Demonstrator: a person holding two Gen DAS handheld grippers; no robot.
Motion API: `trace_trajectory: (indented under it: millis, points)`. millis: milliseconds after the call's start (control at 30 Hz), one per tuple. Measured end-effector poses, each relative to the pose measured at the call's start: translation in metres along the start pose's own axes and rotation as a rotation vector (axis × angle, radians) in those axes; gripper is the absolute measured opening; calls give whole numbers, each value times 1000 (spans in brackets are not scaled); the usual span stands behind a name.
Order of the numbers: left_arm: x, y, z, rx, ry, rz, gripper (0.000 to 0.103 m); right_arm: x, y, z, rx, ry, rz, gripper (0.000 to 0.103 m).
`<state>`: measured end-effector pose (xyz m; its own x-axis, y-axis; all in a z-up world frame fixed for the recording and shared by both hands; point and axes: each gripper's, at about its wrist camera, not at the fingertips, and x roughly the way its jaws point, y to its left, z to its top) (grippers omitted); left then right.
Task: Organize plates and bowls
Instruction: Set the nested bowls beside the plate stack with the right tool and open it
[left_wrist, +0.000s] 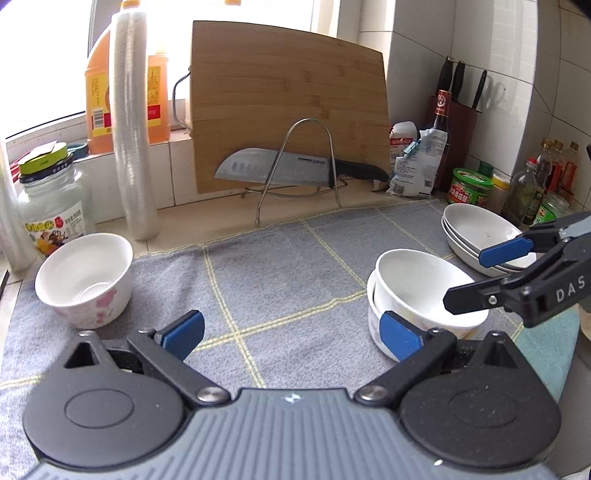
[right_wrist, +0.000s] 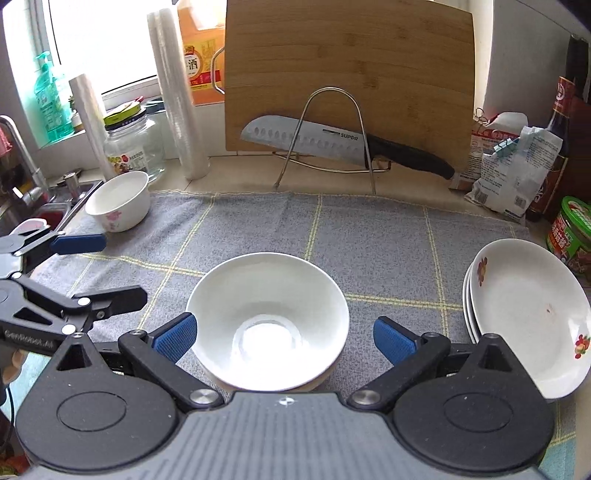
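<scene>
From the left wrist camera, a grey woven cloth with pale yellow grid lines covers the counter. The left gripper hangs over it with jaws spread wide, blue ribbed pads apart and nothing between them. At ten o'clock from it stands a single glossy white bowl, round and deep, with pink flower prints on its wall. At two o'clock sit the stacked bowls, smooth white ceramic nested one in another; the right gripper reaches in from three o'clock, one black finger above their rim. Beyond, at one o'clock, lies a stack of shallow oval plates. A bamboo cutting board leans upright at twelve o'clock, with a steel knife in a wire rack before it.

From the right wrist camera, the right gripper tilts downward, jaws wide, straddling the stacked bowls without pressing them. The plates, flower-printed, lie at three o'clock, the single bowl at ten o'clock, and the left gripper enters from nine o'clock, open.
</scene>
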<state>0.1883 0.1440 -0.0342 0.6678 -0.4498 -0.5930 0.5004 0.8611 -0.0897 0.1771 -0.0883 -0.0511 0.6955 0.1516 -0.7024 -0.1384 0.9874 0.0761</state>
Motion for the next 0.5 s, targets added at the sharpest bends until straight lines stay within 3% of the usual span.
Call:
trace_trajectory:
  millis: [267, 500]
  points:
    - [-13, 14, -15, -76, 2, 48, 100, 12, 17, -3, -47, 42, -14, 103]
    - [-16, 20, -24, -191, 47, 172, 101, 1, 5, 8, -94, -36, 58, 103]
